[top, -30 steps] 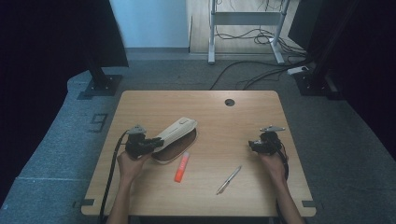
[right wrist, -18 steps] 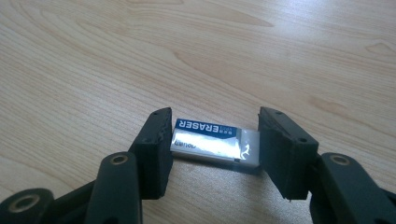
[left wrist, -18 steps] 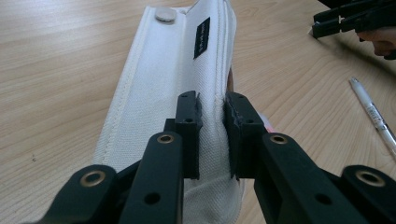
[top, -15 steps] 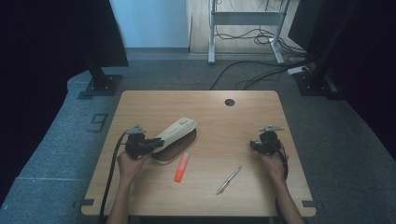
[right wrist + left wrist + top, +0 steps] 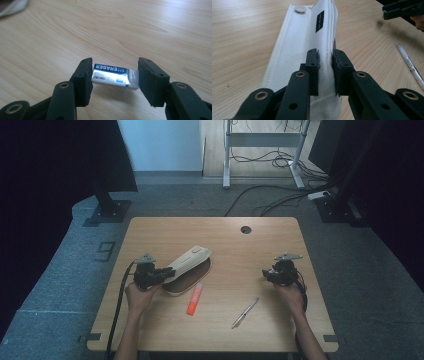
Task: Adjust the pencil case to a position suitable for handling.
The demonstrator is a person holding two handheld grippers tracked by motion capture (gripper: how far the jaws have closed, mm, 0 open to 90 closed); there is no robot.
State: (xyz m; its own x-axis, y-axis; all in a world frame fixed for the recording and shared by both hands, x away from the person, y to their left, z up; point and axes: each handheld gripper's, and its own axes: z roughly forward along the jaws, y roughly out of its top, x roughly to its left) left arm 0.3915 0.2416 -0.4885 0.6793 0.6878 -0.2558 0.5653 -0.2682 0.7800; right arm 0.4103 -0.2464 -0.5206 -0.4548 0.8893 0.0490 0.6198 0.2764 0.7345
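closing on the eraser (image 5: 113,76) lower centre, right gripper (image 5: 113,80) fingers just narrowed, both sides now touching it; left gripper (image 5: 325,75) pinching pencil case (image 5: 312,42); lift looks next.

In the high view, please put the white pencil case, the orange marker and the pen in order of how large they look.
1. White pencil case, clearly the largest.
2. Orange marker and pen: nearly alike. The pen looks a little longer, the marker thicker, so I do not rank them.
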